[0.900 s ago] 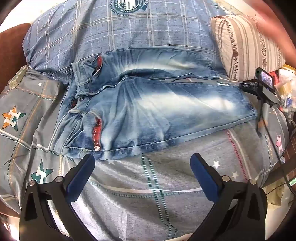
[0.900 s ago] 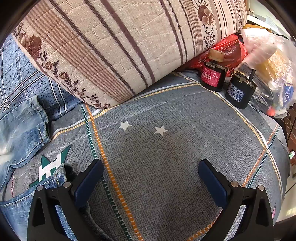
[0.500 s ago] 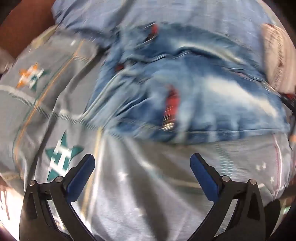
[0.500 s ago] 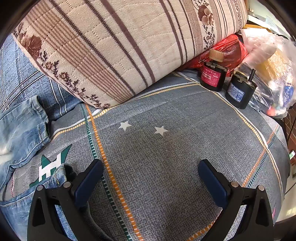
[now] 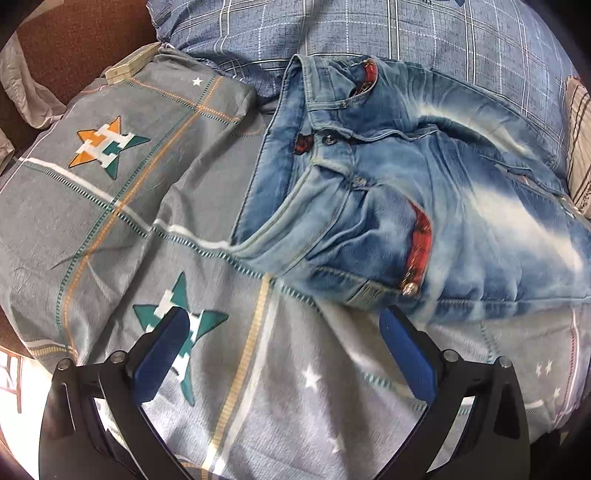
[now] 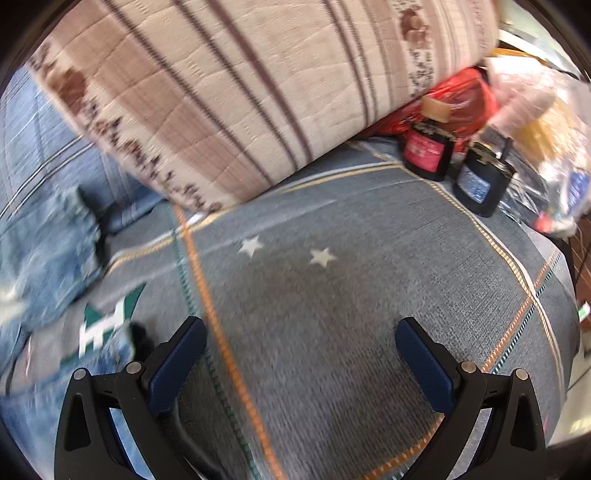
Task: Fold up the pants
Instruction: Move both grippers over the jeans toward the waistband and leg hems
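Faded blue jeans with red pocket trim lie flat on a grey star-patterned bedspread, waistband to the left, legs running off right. My left gripper hovers open just in front of the jeans' near waist corner, nothing between its blue pads. In the right wrist view the jeans' leg ends show blurred at the left edge. My right gripper stands open over bare bedspread, to the right of the leg ends.
A blue checked pillow lies behind the jeans. A striped beige cushion sits behind the right gripper. Two dark bottles and plastic bags crowd the far right. A brown headboard is at the upper left.
The left gripper has swung left along the jeans toward the waistband and closer in. The right view has gone blurred and shifted slightly; both grippers stay open.
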### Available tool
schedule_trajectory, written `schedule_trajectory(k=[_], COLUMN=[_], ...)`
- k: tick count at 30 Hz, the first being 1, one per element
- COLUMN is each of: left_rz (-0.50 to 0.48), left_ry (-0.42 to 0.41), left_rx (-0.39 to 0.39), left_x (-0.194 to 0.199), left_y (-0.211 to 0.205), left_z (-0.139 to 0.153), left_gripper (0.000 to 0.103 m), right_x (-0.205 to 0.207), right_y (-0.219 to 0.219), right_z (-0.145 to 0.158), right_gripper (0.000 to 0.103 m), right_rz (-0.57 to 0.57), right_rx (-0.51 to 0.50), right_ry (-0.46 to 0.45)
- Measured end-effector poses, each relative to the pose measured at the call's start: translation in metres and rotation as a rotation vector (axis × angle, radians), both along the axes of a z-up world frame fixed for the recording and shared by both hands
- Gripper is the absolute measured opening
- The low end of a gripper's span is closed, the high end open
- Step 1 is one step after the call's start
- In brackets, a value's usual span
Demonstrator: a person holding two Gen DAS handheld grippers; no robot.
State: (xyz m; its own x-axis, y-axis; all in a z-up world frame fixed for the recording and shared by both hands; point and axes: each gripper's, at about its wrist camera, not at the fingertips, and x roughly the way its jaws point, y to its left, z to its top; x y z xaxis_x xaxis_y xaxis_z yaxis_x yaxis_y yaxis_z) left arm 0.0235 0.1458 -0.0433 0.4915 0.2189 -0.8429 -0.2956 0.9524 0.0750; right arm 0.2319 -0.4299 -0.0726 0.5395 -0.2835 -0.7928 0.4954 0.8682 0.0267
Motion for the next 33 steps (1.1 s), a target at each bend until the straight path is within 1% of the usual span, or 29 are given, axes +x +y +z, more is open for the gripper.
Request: schedule_trajectory(k=[2,4,5,8,10,11,12,13,15,17,20,22,25,28,29,33], left_rz=[-0.004,-0.02,-0.029,-0.042,-0.051,-0.056,-0.067,-0.066,-0.088,-0.102,-0.114,-0.12,-0.125,-0.128,-0.128,-0.134], left_ry=[-0.009,-0.021,-0.027,-0.049,-0.058,-0.061,-0.066,-0.071,-0.082,-0.089,-0.1,-0.111,-0.121,-0.125,-0.125,-0.11], left_rx=[-0.004,-0.009,-0.012,-0.032,-0.057,-0.066,-0.078,-0.083,-0.094,-0.098,-0.1,-0.104,-0.095,-0.098,-0.101,-0.103], left_x=[0.003,0.004,0.005,0.008,0.009,0.01,0.009,0.009,0.006,0.004,-0.001,-0.006,-0.011,-0.013,-0.012,-0.014], left_y=[-0.006,-0.009,-0.01,-0.014,-0.018,-0.019,-0.021,-0.025,-0.028,-0.033,-0.035,-0.034,-0.033,-0.032,-0.032,-0.031], left_z=[0.003,0.006,0.007,0.011,0.014,0.015,0.017,0.018,0.022,0.025,0.028,0.029,0.03,0.031,0.031,0.029], left_gripper=[0.103,0.103,0.103,0.103,0.103,0.103,0.103,0.103,0.103,0.103,0.103,0.103,0.103,0.103,0.103,0.103], right_x=[-0.002,-0.012,-0.019,-0.055,-0.077,-0.088,-0.101,-0.112,-0.143,-0.17,-0.194,-0.209,-0.218,-0.222,-0.222,-0.221], right_y=[-0.001,0.003,0.006,0.02,0.035,0.045,0.057,0.065,0.091,0.115,0.143,0.166,0.185,0.2,0.206,0.21], right_z=[0.004,0.012,0.016,0.043,0.058,0.064,0.069,0.073,0.085,0.092,0.095,0.097,0.099,0.101,0.102,0.106], right_gripper=[0.102,0.098,0.098,0.099,0.099,0.099,0.099,0.099,0.099,0.101,0.102,0.102,0.102,0.102,0.102,0.102], right_rz=[0.049,0.101,0.114,0.183,0.258,0.305,0.349,0.37,0.421,0.47,0.51,0.53,0.564,0.579,0.581,0.591], right_rx=[0.031,0.031,0.027,0.031,0.063,0.086,0.087,0.077,0.038,0.05,0.075,0.047,0.016,-0.017,-0.046,-0.085], right_ry=[0.038,0.053,0.04,-0.039,-0.051,-0.035,-0.012,-0.012,-0.044,-0.08,-0.122,-0.152,-0.168,-0.16,-0.151,-0.154])
